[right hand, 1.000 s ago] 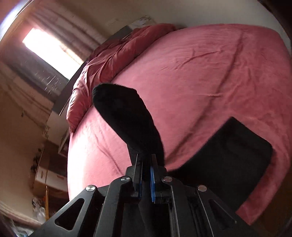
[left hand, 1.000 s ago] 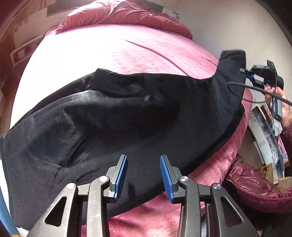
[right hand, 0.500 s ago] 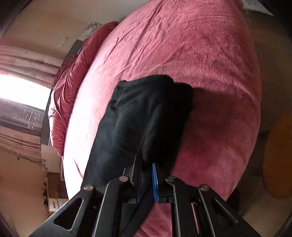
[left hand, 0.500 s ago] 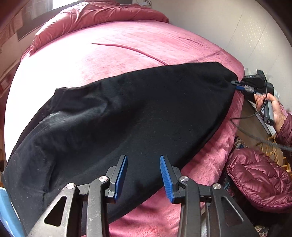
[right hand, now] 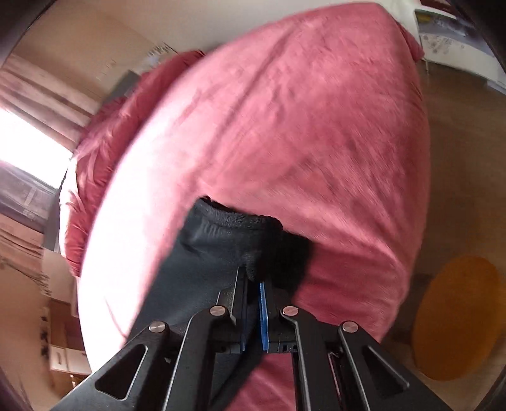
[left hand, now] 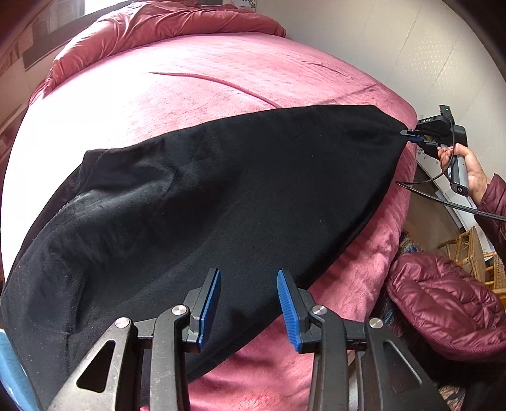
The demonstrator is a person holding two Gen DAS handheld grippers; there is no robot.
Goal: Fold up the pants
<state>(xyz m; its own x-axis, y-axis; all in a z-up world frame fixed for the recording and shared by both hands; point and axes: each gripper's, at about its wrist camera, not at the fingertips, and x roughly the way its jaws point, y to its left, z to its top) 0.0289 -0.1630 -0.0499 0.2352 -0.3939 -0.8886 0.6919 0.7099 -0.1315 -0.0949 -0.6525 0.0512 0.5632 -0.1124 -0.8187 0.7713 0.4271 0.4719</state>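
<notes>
Left gripper (left hand: 248, 311) with blue pads apart, clamping nothing, hovering over near edge of pants (left hand: 196, 215). Right gripper (right hand: 253, 303) pinched tight on a pants corner, cloth bunched between pads. Only left view shows whole spread: black pants laid across pink bed (left hand: 196, 82), pulled taut to a point at bed's right edge, right gripper (left hand: 411, 136) there in person's hand (left hand: 468, 164). Only right view shows hem close up, blurred, plus wood floor and orange rug (right hand: 455, 316) past bed's edge. Far half of bed bare up to duvet (left hand: 164, 22) at head. Maroon jacket (left hand: 442, 303) beside bed, lower right.
</notes>
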